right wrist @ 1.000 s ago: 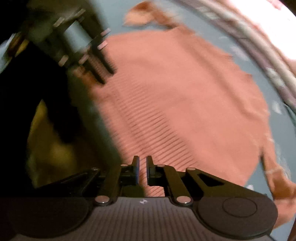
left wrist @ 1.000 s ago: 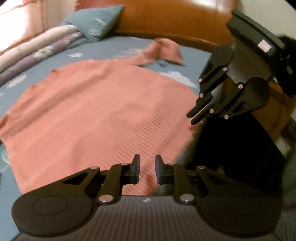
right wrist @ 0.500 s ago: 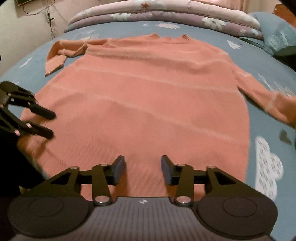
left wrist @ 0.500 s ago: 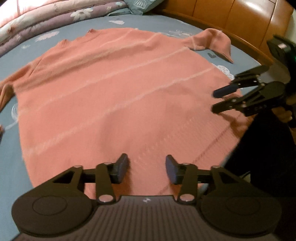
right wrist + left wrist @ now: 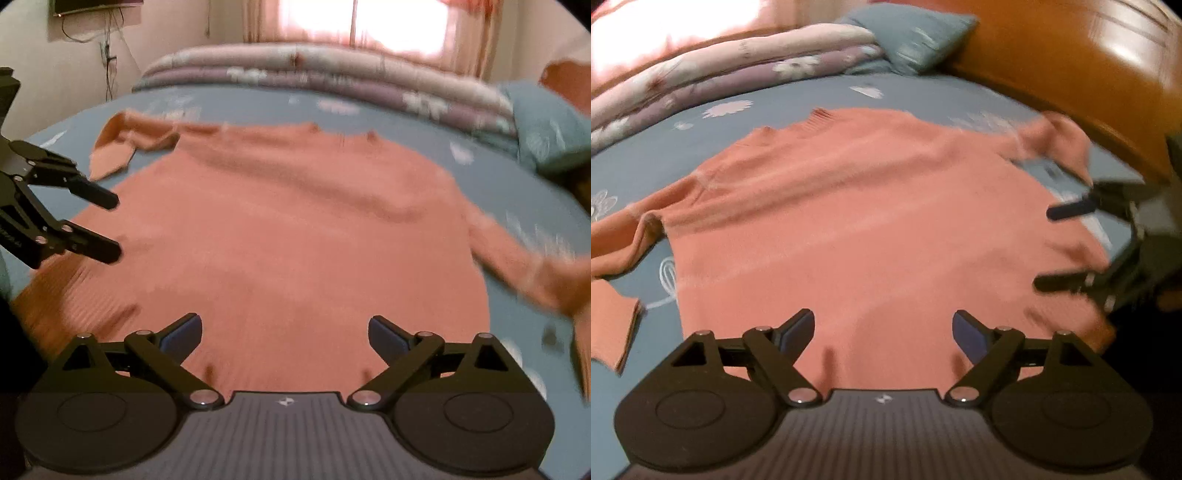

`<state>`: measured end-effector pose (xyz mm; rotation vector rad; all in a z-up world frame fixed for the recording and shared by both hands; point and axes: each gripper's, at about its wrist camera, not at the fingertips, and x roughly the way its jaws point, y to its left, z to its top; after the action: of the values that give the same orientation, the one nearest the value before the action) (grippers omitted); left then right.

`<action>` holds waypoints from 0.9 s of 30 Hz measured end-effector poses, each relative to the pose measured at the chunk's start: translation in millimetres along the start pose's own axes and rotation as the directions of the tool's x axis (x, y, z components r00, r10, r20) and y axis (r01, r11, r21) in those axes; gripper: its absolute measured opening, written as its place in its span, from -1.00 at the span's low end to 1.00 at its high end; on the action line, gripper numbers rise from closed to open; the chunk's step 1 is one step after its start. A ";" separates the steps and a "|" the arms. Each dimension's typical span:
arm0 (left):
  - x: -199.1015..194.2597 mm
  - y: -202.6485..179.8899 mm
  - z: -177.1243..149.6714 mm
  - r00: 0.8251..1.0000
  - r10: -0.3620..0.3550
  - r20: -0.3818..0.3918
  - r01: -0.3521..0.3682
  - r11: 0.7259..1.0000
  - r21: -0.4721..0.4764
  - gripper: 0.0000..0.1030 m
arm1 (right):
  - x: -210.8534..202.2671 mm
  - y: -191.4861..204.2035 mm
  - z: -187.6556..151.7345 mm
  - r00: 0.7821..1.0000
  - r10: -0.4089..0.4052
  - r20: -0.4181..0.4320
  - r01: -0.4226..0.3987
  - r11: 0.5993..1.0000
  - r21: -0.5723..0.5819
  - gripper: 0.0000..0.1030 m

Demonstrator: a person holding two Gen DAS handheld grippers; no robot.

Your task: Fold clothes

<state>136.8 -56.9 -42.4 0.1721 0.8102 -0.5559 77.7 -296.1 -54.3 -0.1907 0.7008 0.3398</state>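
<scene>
Right now the pink sweater (image 5: 871,221) lies flat on the blue bed (image 5: 798,92), neck far away and bottom edge near. Both sleeves stick out to the sides. The left gripper (image 5: 882,328) and the right gripper (image 5: 284,332) hang over the bottom edge, and their jaws have just been opening wide with nothing pinched between them. I think the next step is to grab that edge. To do it well, take both corners evenly and pinch all the layers. A pile of quilts (image 5: 332,70) sits behind.
</scene>
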 end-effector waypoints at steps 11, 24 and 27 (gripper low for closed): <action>12.1 32.1 -38.8 0.992 0.108 -0.060 -0.113 0.990 -0.088 0.70 | 23.9 -23.6 -30.7 0.999 -0.030 -0.031 0.034 0.993 0.114 1.00; -21.4 -0.5 -46.0 0.997 0.069 -0.021 -0.071 0.995 -0.076 0.73 | -7.4 -26.4 -52.8 0.996 -0.093 0.000 0.091 0.974 0.208 1.00; -14.4 -15.4 -37.5 0.999 -0.024 0.027 0.025 0.998 -0.050 0.73 | -6.8 -37.2 -50.9 0.995 -0.101 0.016 0.092 0.956 0.280 1.00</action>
<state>96.6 -50.9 -56.6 0.1084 0.8007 -0.5589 56.2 -346.6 -85.8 0.0487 0.6988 0.1472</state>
